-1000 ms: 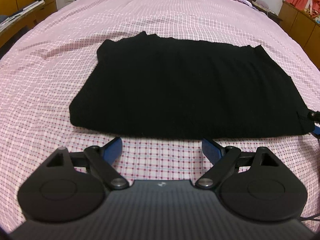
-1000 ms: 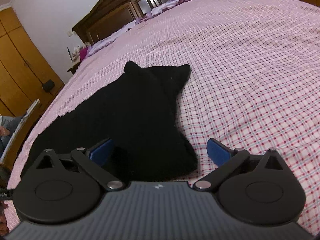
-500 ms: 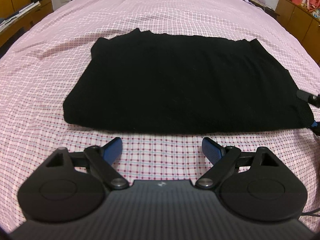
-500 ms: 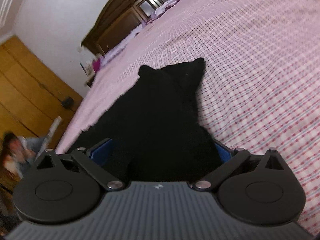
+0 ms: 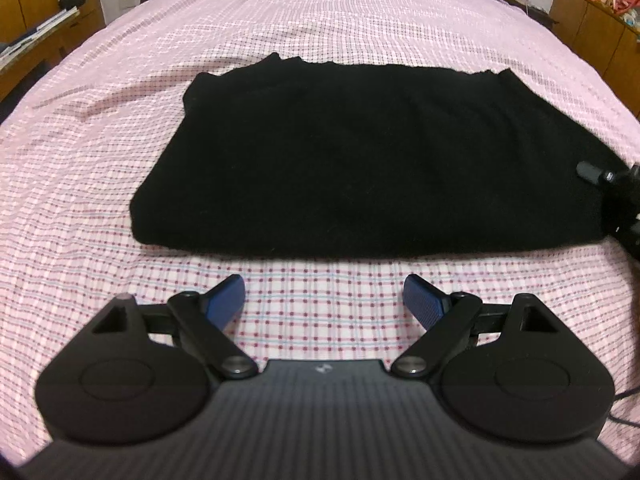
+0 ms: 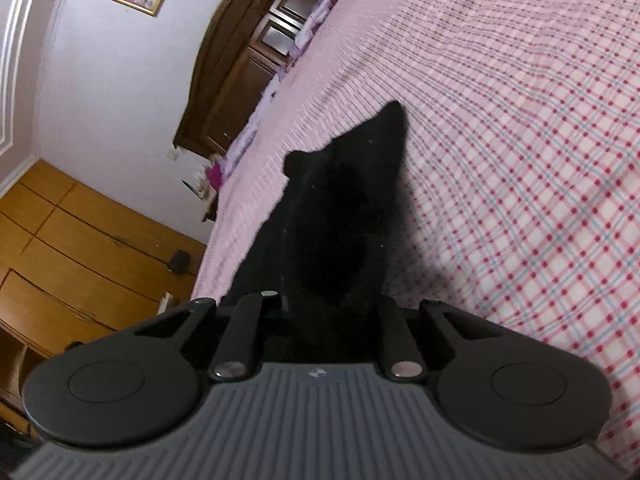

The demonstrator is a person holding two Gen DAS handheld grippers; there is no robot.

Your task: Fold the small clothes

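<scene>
a: where's the black garment [image 5: 360, 152]?
b: flat on the pink checked bedspread [image 5: 320, 312], twelve o'clock of the left gripper [image 5: 324, 300], whose jaws are spread, empty.
a: right gripper [image 6: 328, 312]?
b: clamped on the garment's three o'clock end.

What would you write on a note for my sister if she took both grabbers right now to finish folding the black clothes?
Left gripper: jaws open, holding nothing, hovering over the pink checked bedspread just short of the near edge of the black garment.
Right gripper: jaws shut on the right end of the black garment, which looks raised a little off the bed there.
Done: the garment lies in a flat, wide rectangle, apparently already folded at least once.
Left: probably carry the held end across toward the left side to make the next fold, with the left gripper steadying or taking the near edge, then smooth it.
</scene>
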